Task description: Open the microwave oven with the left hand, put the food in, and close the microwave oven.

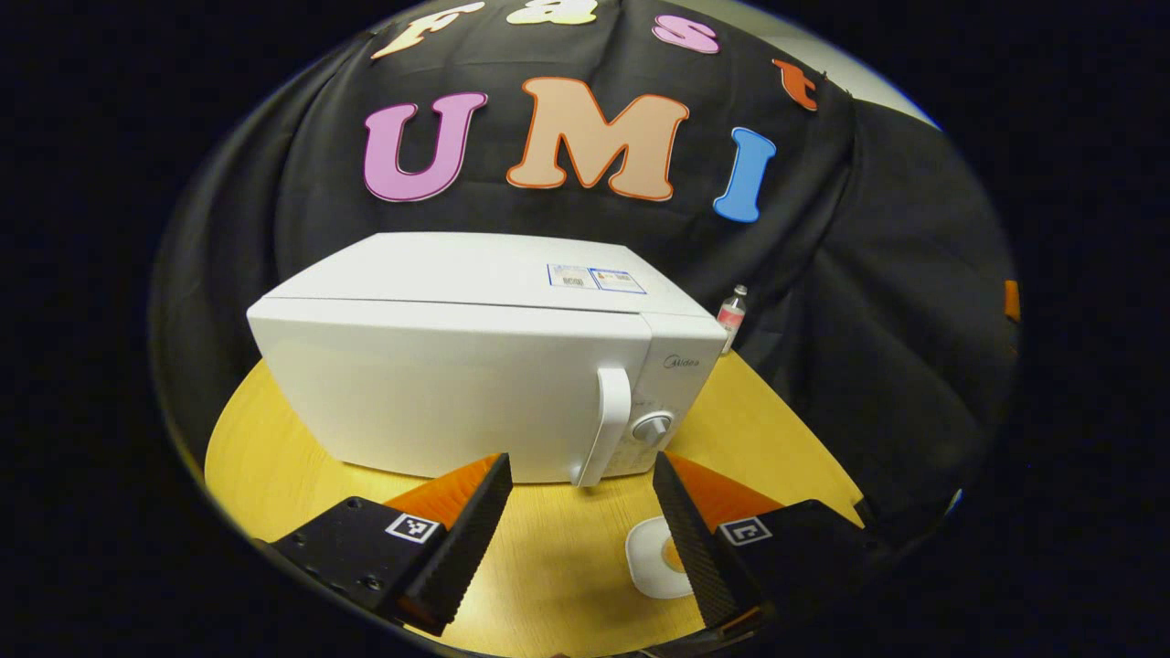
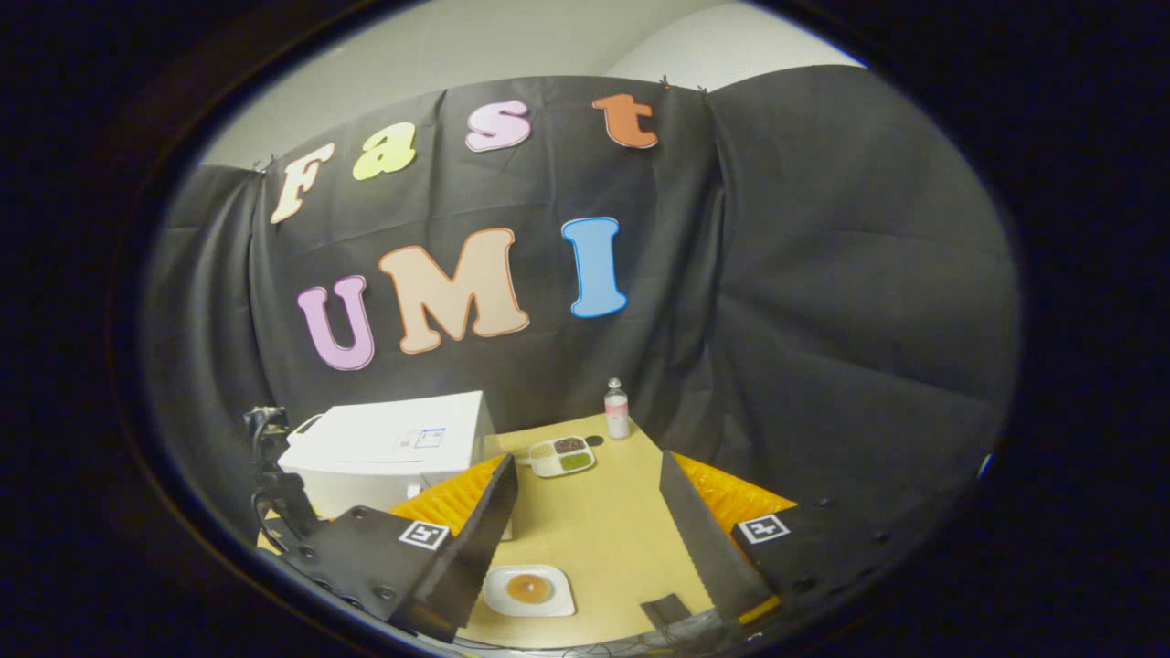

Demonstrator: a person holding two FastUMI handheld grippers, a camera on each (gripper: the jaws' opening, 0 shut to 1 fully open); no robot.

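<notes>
Facing the closed microwave oven point(image 1: 475, 366) at frame centre, the wide-open, empty left gripper point(image 1: 585, 525) could slip off its handle point(image 1: 608, 425), while the right gripper point(image 2: 585, 539), also spread and empty, hangs above the food plate point(image 2: 529, 589).
</notes>
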